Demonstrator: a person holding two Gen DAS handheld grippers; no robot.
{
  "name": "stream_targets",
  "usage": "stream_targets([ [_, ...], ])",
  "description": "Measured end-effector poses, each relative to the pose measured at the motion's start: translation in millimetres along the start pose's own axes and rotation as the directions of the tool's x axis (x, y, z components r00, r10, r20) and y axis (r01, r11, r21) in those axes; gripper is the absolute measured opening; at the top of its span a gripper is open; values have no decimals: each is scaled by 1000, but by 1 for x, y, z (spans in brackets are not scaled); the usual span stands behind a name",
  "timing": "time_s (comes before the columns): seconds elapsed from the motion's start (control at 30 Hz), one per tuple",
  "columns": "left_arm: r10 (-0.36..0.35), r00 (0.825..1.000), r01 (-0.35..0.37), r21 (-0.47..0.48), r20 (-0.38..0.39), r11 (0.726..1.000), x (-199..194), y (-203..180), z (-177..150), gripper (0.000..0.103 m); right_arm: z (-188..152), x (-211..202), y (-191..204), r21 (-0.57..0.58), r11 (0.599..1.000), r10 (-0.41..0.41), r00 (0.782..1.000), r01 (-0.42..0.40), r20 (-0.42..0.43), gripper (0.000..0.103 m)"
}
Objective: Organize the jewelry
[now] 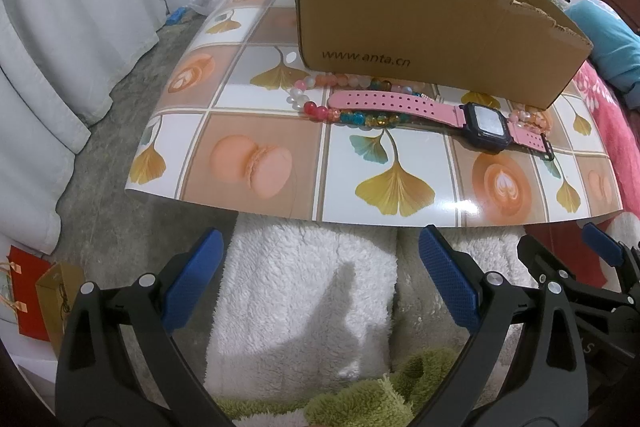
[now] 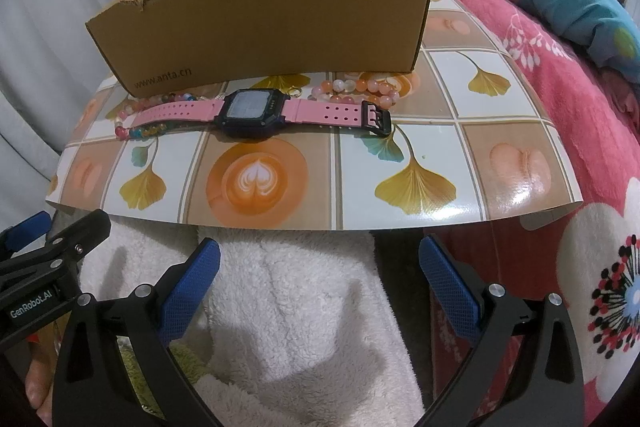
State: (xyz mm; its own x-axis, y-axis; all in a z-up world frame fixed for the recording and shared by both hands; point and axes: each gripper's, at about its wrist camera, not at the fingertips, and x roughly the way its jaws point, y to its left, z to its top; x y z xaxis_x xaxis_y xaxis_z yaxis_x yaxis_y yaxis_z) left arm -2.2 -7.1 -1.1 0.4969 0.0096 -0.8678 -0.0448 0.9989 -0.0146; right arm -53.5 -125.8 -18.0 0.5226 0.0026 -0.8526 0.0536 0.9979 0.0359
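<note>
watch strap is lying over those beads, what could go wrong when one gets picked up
The pink watch lies across the multicolour bead bracelet, so lifting either could drag the other along. The cardboard box has a tall front wall right behind them; a low carry might bump it. Both the left gripper and the right gripper are open, off the mat.

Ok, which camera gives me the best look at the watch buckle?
The right wrist view. There the watch lies almost centred, and its black buckle shows whole at the strap's right end, clear of the beads. The left wrist view shows the buckle only small and edge-on, far right near the picture's rim.
</note>
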Motion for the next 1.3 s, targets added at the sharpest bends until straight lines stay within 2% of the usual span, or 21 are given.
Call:
stream_targets([
  [0.7, -4, 1000, 4, 8, -19, 1000, 6, 1, -1, 94, 4, 5, -4, 4, 1000, -26, 1000, 26, -3, 97],
  [0.9, -8, 1000, 9, 15, -29, 1000, 10, 0, 0, 94, 5, 6, -3, -7, 1000, -9, 1000, 9, 6, 97],
  [1.1, -7, 1000, 7, 33, 6, 999, 5, 1, 2, 94, 9, 5, -10, -13, 1000, 16, 999, -15, 35, 97],
  [1.3, -15, 995, 9, 60, 99, 998, -3, 6, 8, 95, 17, 3, -28, 29, 997, 70, 995, -72, 76, 97],
])
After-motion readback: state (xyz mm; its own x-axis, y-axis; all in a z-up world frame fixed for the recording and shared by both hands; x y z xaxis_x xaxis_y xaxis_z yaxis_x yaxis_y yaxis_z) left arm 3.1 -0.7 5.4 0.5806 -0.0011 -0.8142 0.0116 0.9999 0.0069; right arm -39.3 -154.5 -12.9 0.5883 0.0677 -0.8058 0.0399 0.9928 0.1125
